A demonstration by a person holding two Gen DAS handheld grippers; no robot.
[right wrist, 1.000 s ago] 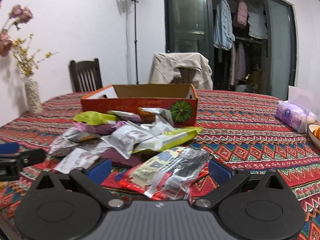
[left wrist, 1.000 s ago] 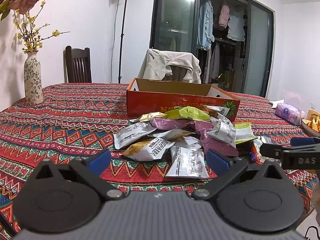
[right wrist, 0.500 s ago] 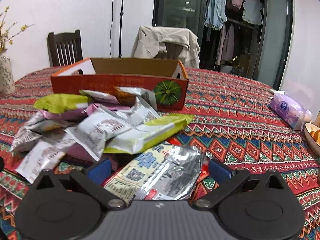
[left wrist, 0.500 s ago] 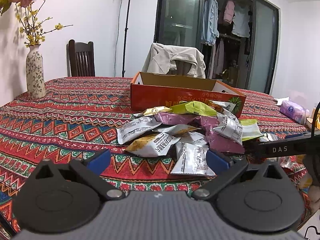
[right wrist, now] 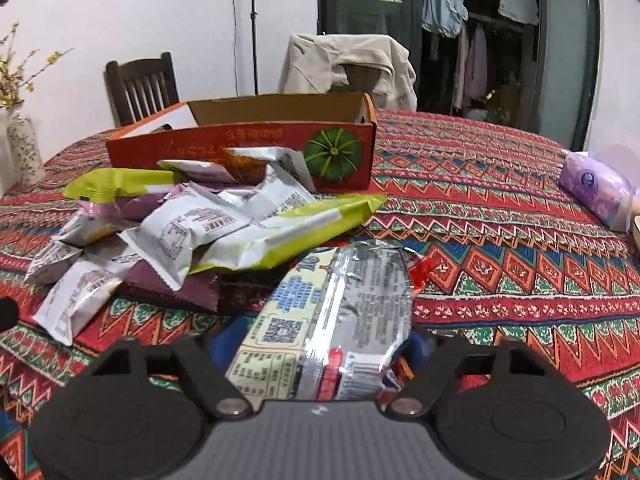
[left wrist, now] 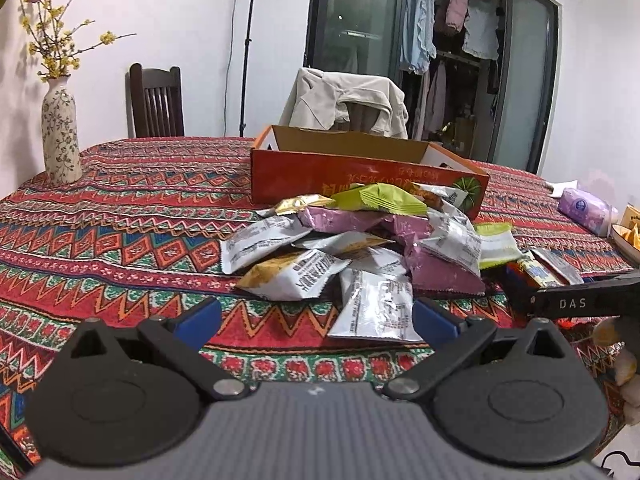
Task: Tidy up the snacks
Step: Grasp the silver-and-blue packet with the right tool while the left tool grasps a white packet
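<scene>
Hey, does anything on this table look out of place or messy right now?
Yes. The snack packets lie in a loose overlapping heap on the tablecloth in front of the orange cardboard box, not inside it. No snacks show inside the box. Nothing looks torn or spilled.

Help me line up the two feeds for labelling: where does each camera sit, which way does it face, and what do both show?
Left wrist: on the left gripper, low over the table's near edge, facing the snack pile and orange box; its open fingers and the right gripper's finger marked DAS show.
Right wrist: on the right gripper, further right, facing the same way; its fingers flank a silver packet.
Shared: pile, box, vase, draped chair, tissue pack.
</scene>
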